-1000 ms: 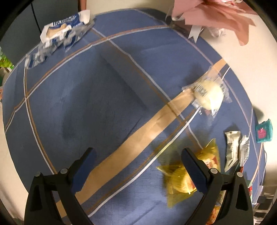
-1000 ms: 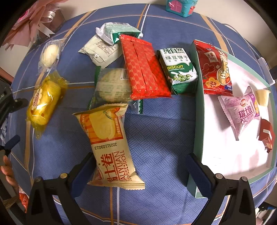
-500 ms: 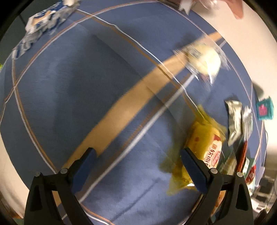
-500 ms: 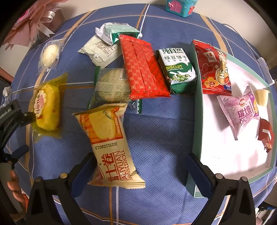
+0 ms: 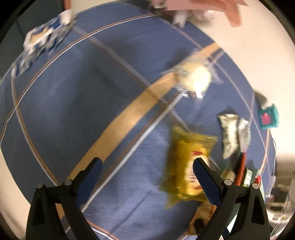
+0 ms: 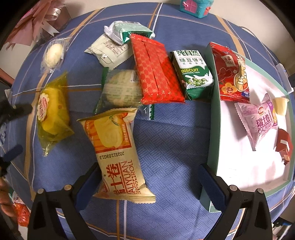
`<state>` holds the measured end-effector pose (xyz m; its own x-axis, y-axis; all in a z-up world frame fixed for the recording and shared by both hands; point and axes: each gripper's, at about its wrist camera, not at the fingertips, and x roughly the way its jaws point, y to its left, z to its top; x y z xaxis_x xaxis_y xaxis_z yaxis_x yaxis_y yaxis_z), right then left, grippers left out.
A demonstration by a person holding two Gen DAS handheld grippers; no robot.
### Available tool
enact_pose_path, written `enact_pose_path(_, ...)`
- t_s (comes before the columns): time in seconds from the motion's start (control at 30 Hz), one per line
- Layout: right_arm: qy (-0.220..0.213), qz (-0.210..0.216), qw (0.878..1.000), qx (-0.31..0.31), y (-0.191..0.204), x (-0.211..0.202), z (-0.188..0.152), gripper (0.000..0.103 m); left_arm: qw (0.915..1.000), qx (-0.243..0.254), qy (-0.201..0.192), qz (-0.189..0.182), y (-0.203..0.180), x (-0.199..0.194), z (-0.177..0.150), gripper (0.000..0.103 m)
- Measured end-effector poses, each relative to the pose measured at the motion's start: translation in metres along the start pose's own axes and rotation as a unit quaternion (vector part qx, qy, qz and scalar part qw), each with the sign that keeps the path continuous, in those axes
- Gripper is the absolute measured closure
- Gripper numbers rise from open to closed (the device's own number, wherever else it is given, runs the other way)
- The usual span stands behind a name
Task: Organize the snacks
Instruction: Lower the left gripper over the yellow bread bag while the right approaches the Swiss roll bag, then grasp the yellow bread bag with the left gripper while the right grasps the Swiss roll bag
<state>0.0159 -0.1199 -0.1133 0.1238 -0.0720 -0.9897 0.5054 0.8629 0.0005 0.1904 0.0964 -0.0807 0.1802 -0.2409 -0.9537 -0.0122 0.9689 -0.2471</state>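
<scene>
My left gripper [image 5: 146, 164] is open and empty above the blue cloth; its right finger overlaps a yellow cake packet [image 5: 186, 166], also in the right wrist view [image 6: 52, 112]. My right gripper [image 6: 149, 175] is open and empty, its left finger beside a Swiss roll packet [image 6: 118, 153]. Beyond lie a green-wrapped round cake [image 6: 121, 88], a red packet [image 6: 156, 70], a green biscuit pack [image 6: 193, 73], and pale sachets [image 6: 108, 49]. A green-rimmed white tray [image 6: 213, 114] on the right holds a red snack bag [image 6: 232, 72] and a purple packet [image 6: 258, 120].
A clear-wrapped pale bun [image 5: 197, 77] lies farther out, also in the right wrist view [image 6: 53, 54]. A blue-white wrapper [image 5: 42, 42] lies at the far left. A teal toy house [image 6: 195, 6] and pink paper [image 6: 36, 22] stand at the table's back edge.
My left gripper has swung toward the yellow cake packet, which is nearer its right finger now. The packet has turned on the cloth. The right gripper has not moved.
</scene>
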Motion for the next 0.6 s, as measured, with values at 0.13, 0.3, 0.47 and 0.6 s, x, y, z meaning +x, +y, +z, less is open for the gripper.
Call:
enact_pose_path(0.13,-0.001,-0.004,1.0,-0.007,0.004,0.003,0.0,0.0,0.9983,0.057,0.001,-0.014,-0.033,0.001,-0.006,0.005)
enact_pose_path(0.3,0.0,-0.01,1.0,-0.019,0.013,0.009,-0.001,0.0,0.9942,0.105,0.018,-0.015,-0.064,0.014,-0.017,0.005)
enact_pose_path(0.47,0.006,-0.014,1.0,-0.025,0.022,0.02,-0.004,0.0,0.9931,0.115,0.021,-0.008,-0.078,0.031,-0.025,0.01)
enact_pose_path(0.6,0.004,-0.02,0.999,-0.032,0.028,0.026,-0.005,0.0,0.9926,0.12,0.021,-0.005,-0.083,0.042,-0.016,0.027)
